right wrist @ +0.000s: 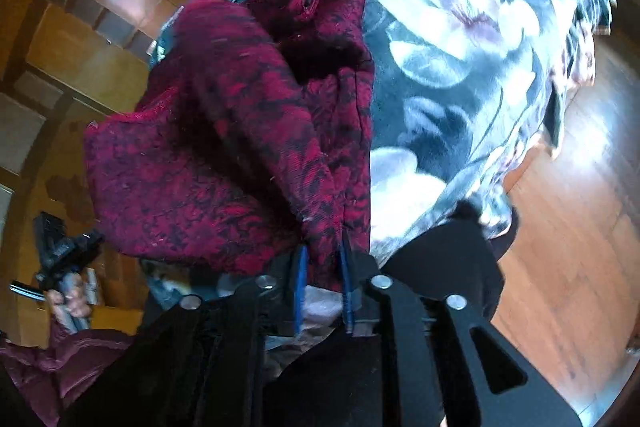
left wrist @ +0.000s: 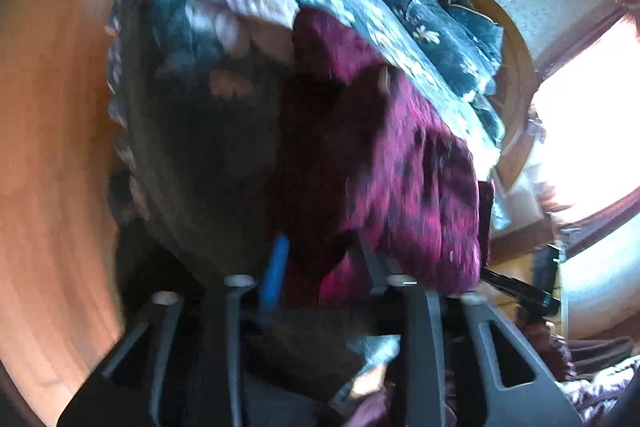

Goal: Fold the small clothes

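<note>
A dark red patterned garment (right wrist: 224,147) lies bunched on a tabletop covered by a dark floral tablecloth (right wrist: 460,75), toward the cloth's near edge. The right gripper (right wrist: 323,287) has its blue-padded fingers (right wrist: 300,291) set narrow, closed on a fold of the garment's hem. In the blurred left wrist view, the left gripper (left wrist: 324,267) reaches under the garment (left wrist: 400,167); whether its fingers (left wrist: 276,271) hold the fabric cannot be told. A wooden floor (right wrist: 568,227) surrounds the tablecloth.

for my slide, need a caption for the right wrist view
Right gripper clamps a red patterned garment over a floral cloth.
</note>
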`<state>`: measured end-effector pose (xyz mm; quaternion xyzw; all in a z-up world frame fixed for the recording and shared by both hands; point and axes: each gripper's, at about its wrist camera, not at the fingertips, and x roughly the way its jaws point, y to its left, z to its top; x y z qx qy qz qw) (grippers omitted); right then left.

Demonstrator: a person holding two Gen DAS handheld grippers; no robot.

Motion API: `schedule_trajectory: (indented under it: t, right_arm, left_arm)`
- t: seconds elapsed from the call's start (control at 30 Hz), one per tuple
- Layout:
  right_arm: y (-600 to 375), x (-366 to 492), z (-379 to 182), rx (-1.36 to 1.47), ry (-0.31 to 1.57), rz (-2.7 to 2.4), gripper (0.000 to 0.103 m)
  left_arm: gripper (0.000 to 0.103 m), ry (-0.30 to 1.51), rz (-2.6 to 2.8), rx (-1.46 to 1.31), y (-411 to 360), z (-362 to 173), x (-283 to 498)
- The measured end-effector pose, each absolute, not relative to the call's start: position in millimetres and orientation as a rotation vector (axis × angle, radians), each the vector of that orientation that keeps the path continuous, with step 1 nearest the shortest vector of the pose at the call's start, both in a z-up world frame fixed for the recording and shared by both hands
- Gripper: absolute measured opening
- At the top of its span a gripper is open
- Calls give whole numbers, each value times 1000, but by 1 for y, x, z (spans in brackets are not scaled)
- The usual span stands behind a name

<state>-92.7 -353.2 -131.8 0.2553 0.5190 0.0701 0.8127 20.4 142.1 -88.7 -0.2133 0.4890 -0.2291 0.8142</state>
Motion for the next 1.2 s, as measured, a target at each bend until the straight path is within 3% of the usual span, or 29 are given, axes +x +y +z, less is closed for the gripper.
schedule_trajectory:
  t: [0.03,0.07,0.13,0.4,0.47,0.53,0.57,0.7,0.87,1.07,1.13,1.2]
  right_arm:
    - [-354,-91,-128,527,1095,131,28]
    - [-353,-92,-122,514,1076,118,45]
    - [-354,-85,-108,476,1014,99,54]
    - [-321,-35,-85,290,913,47,54]
    - [-314,-25,-89,261,920,44,48]
    - [-308,-18,-92,227,930,40,34]
    - [-307,-17,-91,217,935,35,22]
    - [-329,-26,-75,315,867,20,15]
    - [-356,-25,-73,432,834,-13,14]
    - [-361,8,-135,519,973,-68,15]
    - [-361,7,-133,516,967,-69,17]
    - [-362,6,-130,498,971,-69,21]
  left_arm:
    - [57,999,-477,-435,145,-80,23]
    - [61,969,-473,-421,146,-73,25]
    - [61,933,-478,-394,144,-61,32]
    - [61,907,-544,-262,98,-54,69]
    - [60,907,-557,-244,86,-59,78]
    - [26,929,-588,-260,81,-67,87]
    - [19,939,-597,-271,81,-68,89]
    - [13,876,-543,-345,97,-59,85]
    - [13,941,-419,-294,89,-77,103]
    - [18,963,-362,-174,69,-94,107]
    - [30,955,-372,-185,72,-90,105]
    - [49,933,-361,-175,74,-85,103]
